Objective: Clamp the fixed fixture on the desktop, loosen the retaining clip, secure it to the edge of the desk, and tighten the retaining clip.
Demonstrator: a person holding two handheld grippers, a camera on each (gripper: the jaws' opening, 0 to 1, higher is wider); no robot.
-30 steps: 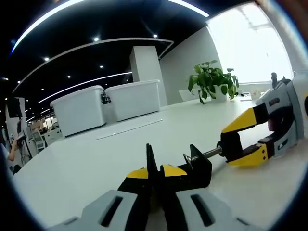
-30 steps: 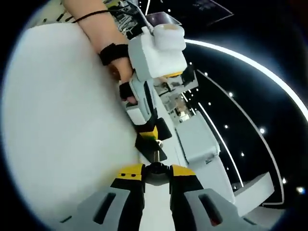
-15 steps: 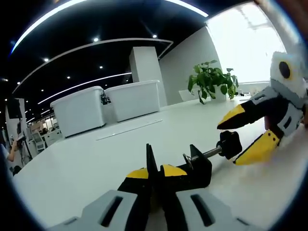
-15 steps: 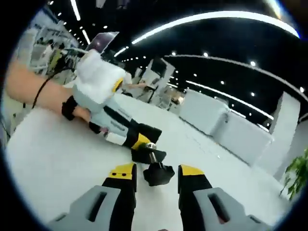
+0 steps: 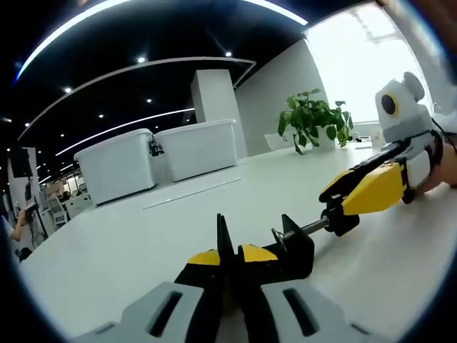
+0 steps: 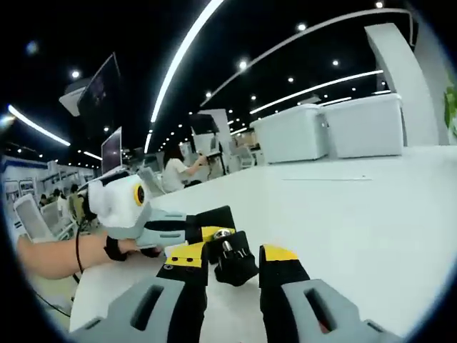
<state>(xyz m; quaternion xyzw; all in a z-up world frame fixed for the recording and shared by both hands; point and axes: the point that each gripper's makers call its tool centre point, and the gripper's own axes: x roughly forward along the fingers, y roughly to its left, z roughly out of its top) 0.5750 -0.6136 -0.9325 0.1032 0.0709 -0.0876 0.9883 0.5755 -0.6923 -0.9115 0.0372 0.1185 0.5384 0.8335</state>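
My left gripper (image 5: 230,266) is clamped on the black fixture (image 5: 289,250), its yellow-tipped jaws pressed together around the fixture's thin upright plate. The fixture sits on the white desktop (image 5: 128,243), close in front of me, and its threaded screw runs off to the right to a black knob (image 5: 341,218).

My right gripper (image 5: 368,191) comes in from the right in the left gripper view, its yellow jaws set around that knob. In the right gripper view the knob (image 6: 234,263) lies between my right gripper's (image 6: 230,259) jaws — they stand narrowly apart on either side of it, and I cannot tell whether they are actually touching it. Just beyond the knob, the left gripper (image 6: 153,227) holds the fixture's far end, with the hand (image 6: 132,246) behind it.

Farther off on the desk are two white bins (image 5: 161,157) and, to the right, a potted plant (image 5: 314,120) by the bright window.
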